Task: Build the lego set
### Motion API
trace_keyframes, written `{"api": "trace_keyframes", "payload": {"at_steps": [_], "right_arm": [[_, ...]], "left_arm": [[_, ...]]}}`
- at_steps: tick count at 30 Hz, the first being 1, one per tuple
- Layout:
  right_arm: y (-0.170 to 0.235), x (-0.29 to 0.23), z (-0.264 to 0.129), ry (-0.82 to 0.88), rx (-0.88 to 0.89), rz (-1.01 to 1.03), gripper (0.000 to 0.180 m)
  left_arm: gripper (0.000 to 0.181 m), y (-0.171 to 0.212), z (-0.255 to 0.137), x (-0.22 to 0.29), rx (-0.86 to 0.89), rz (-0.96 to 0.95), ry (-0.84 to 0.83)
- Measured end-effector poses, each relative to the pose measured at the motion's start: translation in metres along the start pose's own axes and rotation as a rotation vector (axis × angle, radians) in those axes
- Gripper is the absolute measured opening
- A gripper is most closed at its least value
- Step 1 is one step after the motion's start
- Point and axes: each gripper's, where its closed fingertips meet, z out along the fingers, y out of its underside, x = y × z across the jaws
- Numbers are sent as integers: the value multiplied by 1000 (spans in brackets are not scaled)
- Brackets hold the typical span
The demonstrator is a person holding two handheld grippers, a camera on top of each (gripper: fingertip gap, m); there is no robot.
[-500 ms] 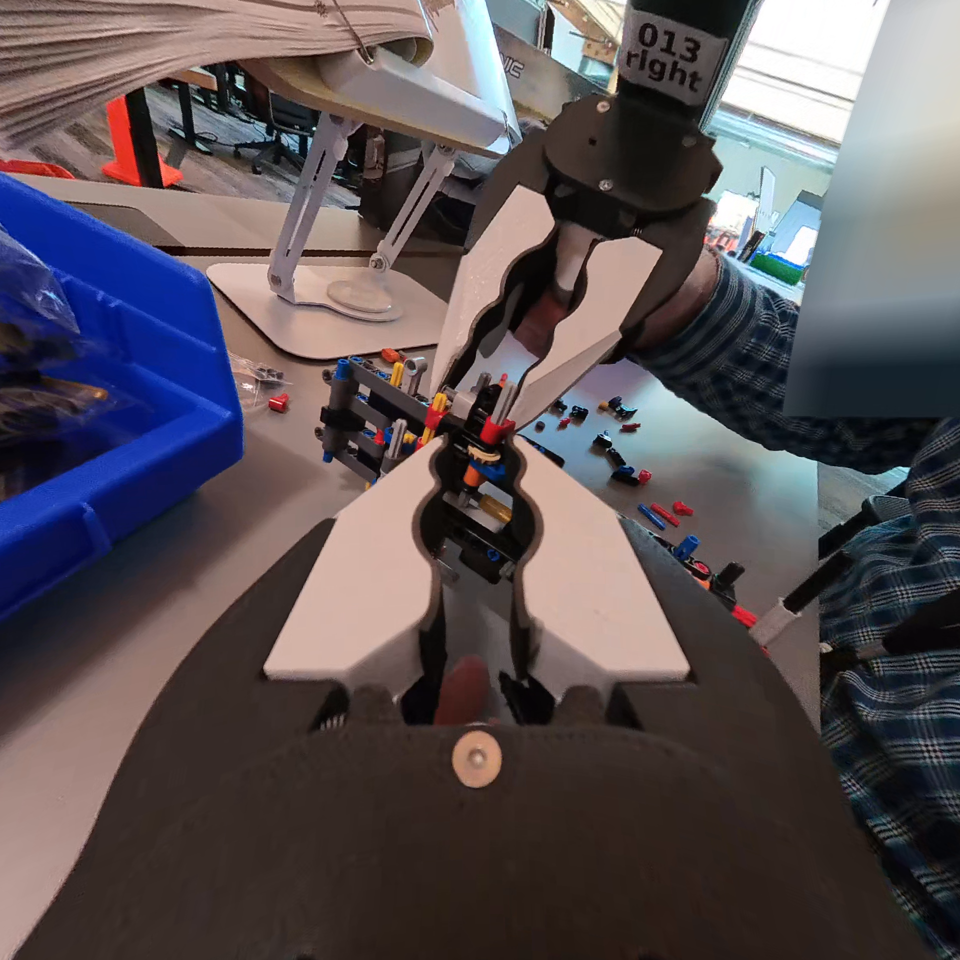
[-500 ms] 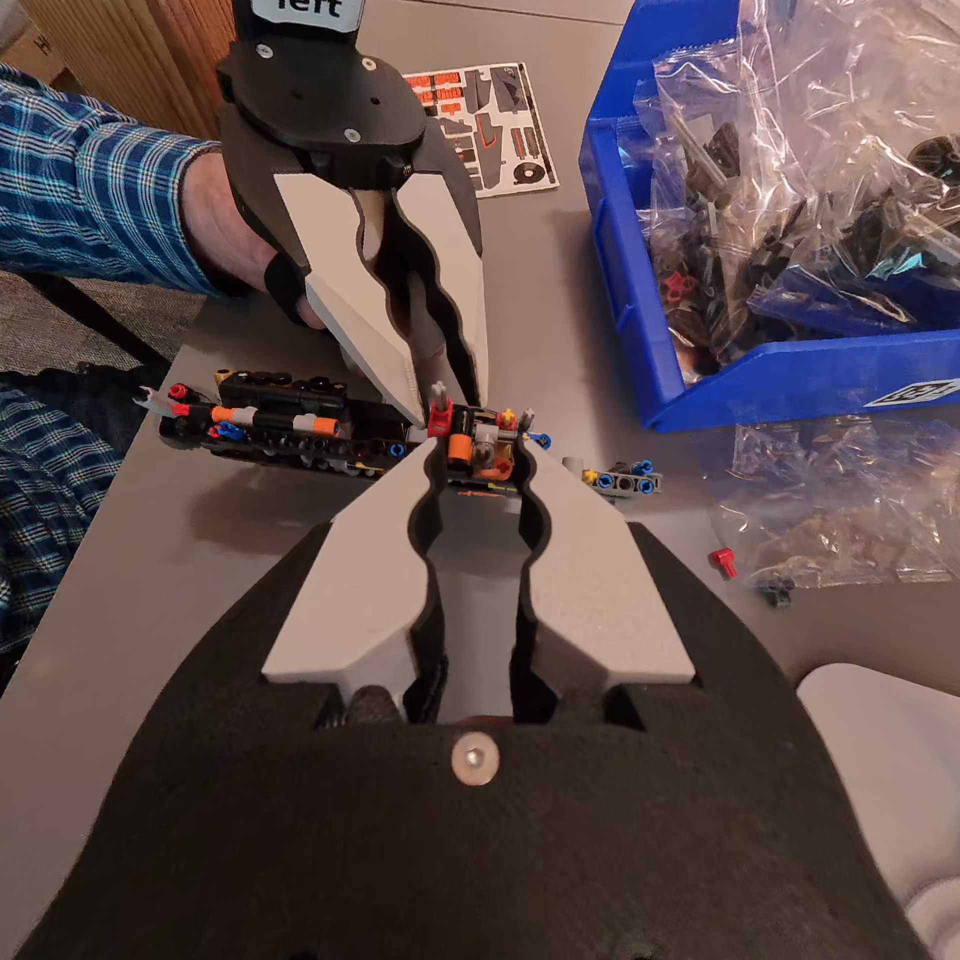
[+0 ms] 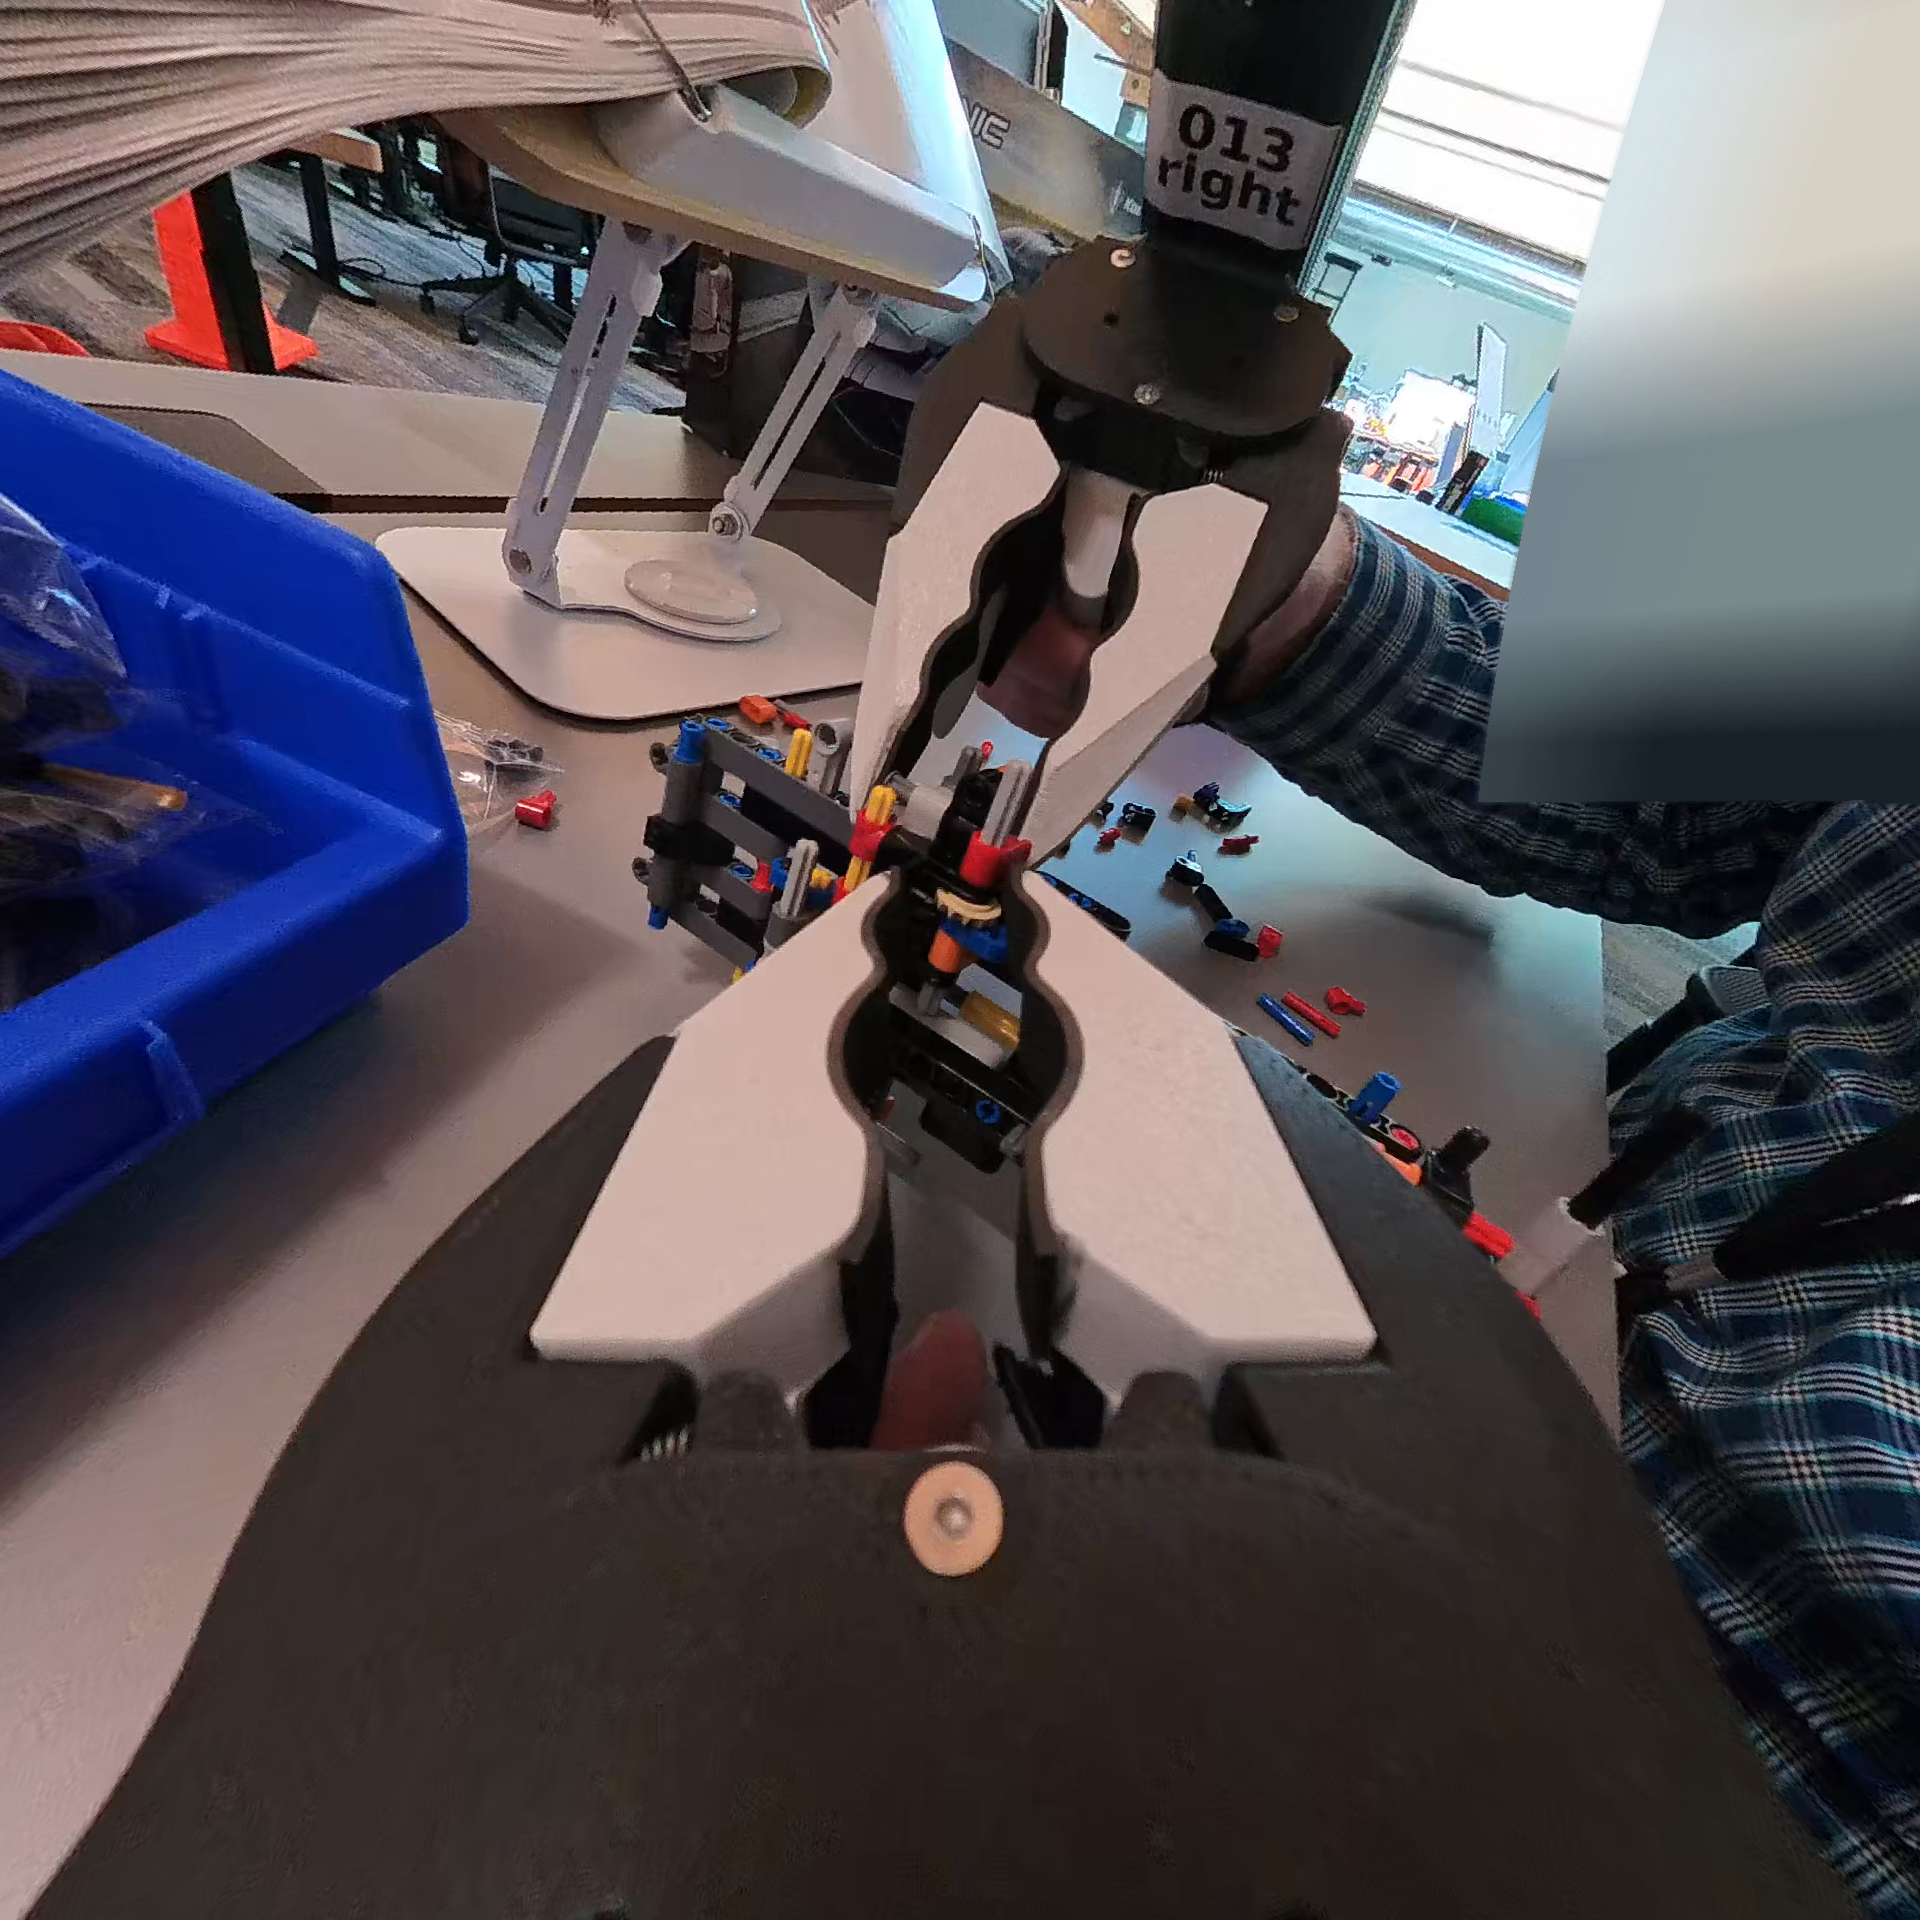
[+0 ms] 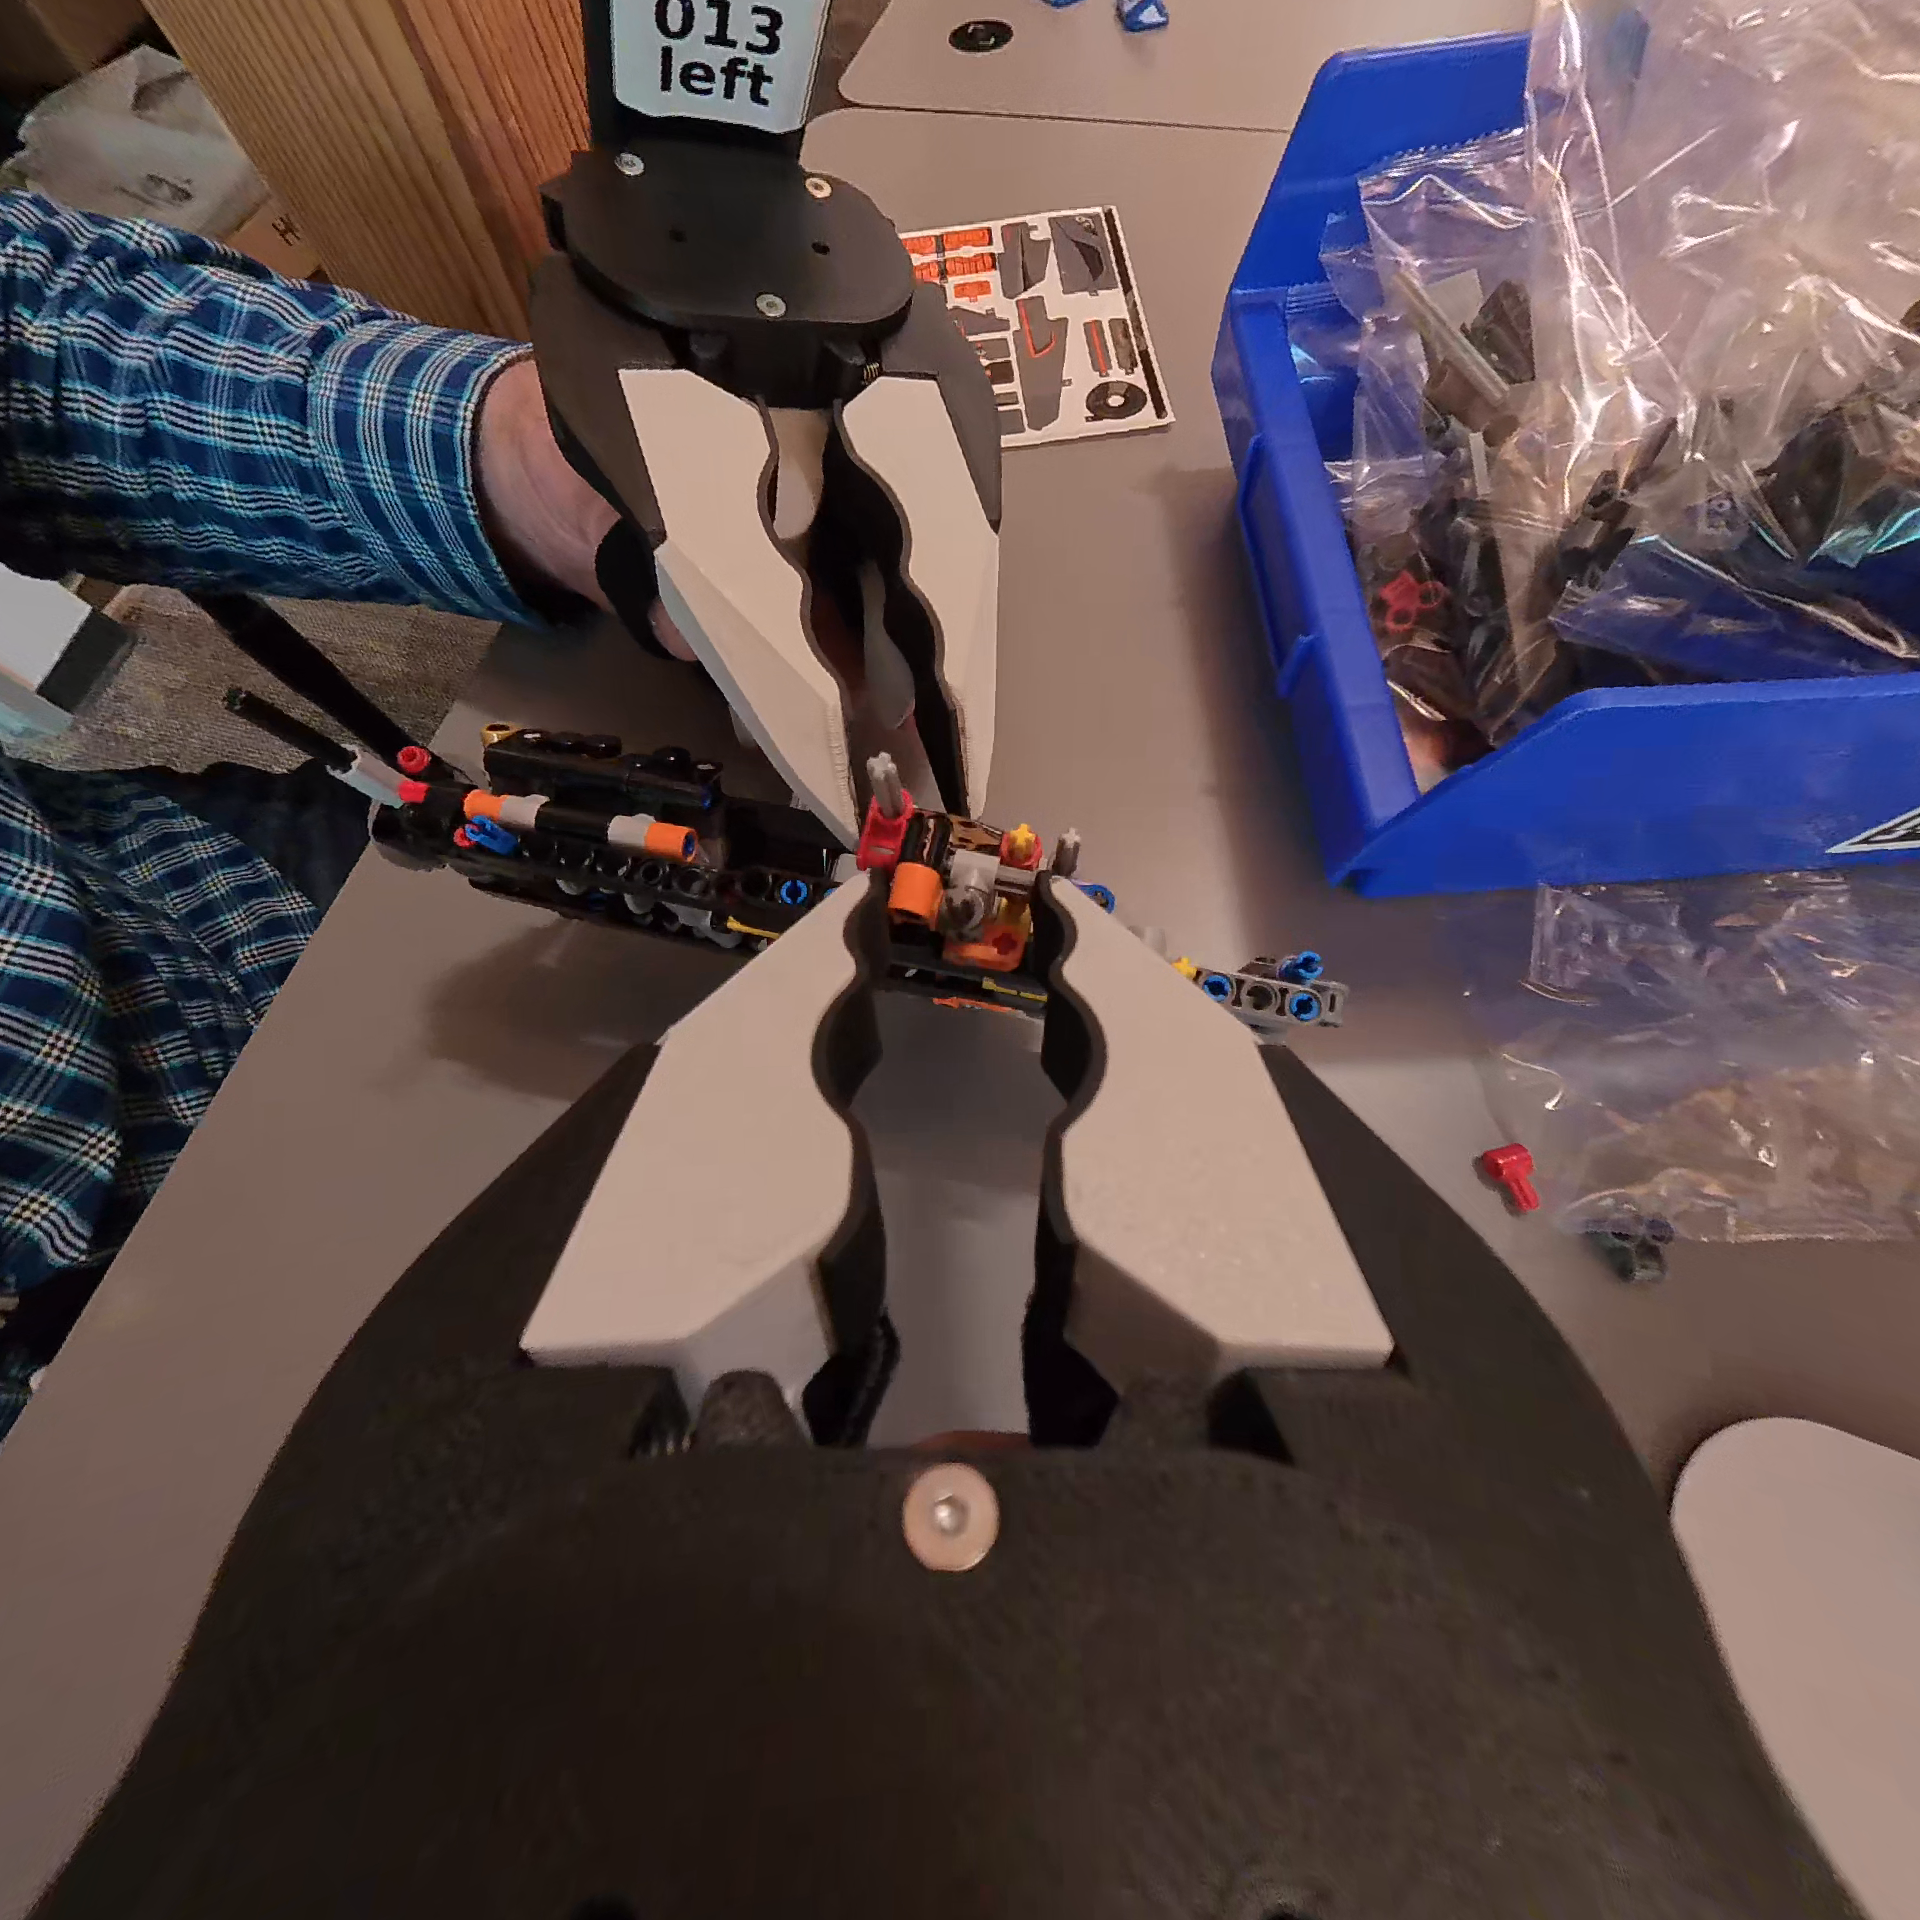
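Observation:
A long black lego assembly with orange, red and blue parts lies on the grey table. In the left wrist view it shows between my own fingers. My left gripper is shut on its black frame. In the right wrist view the left gripper comes down from above next to a red connector with a grey axle. My right gripper is shut across the assembly's end with the orange parts. It faces the left gripper from above in the left wrist view.
A blue bin of bagged parts stands right of the assembly, with more bags in front. A grey beam piece with blue pins, a red piece, a sticker sheet, scattered small parts and a white stand lie around. My left and right fingertips are right by each other. Left tips and right tips are each some 15 cm from the red piece. My left wrist view looks at it from another angle.
Almost nothing: both grippers stay clamped at the same end of the assembly, and the views have only shifted slightly.

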Motion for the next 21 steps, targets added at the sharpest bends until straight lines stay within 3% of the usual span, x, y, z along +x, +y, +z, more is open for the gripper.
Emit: {"api": "trace_keyframes", "payload": {"at_steps": [11, 21], "right_arm": [[-2, 5, -5, 36, -6, 34, 30], [0, 8, -1, 117, 66, 95, 24]], "left_arm": [[8, -1, -1, -4, 10, -1, -29], [8, -2, -1, -7, 14, 4, -55]]}}
